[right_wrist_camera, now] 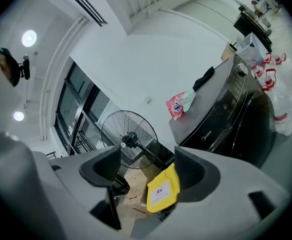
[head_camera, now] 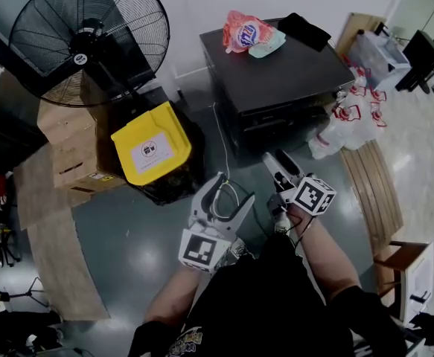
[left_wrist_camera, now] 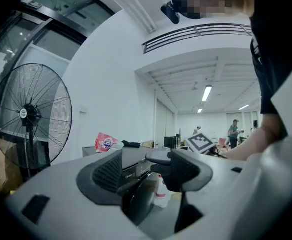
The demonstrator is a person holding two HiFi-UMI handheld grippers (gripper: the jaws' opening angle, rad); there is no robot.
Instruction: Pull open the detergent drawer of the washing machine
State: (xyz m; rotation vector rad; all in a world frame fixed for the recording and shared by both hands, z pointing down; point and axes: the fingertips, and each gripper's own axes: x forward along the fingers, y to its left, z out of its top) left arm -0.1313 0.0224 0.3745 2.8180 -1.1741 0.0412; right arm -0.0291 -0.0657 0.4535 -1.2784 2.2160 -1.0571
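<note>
The dark grey washing machine stands against the far wall, and its front panel faces me as a dark strip. I cannot pick out the drawer's outline there. My left gripper is held level and open with nothing between its jaws, well short of the machine. Through those jaws in the left gripper view I see the washing machine ahead. My right gripper is also open and empty, a little closer to the front panel. In the right gripper view the washing machine sits off to the right.
A pink detergent bag and a black cloth lie on the machine's top. Left of it are a big floor fan, a yellow-lidded bin and cardboard boxes. Plastic jugs and a wooden pallet stand to the right.
</note>
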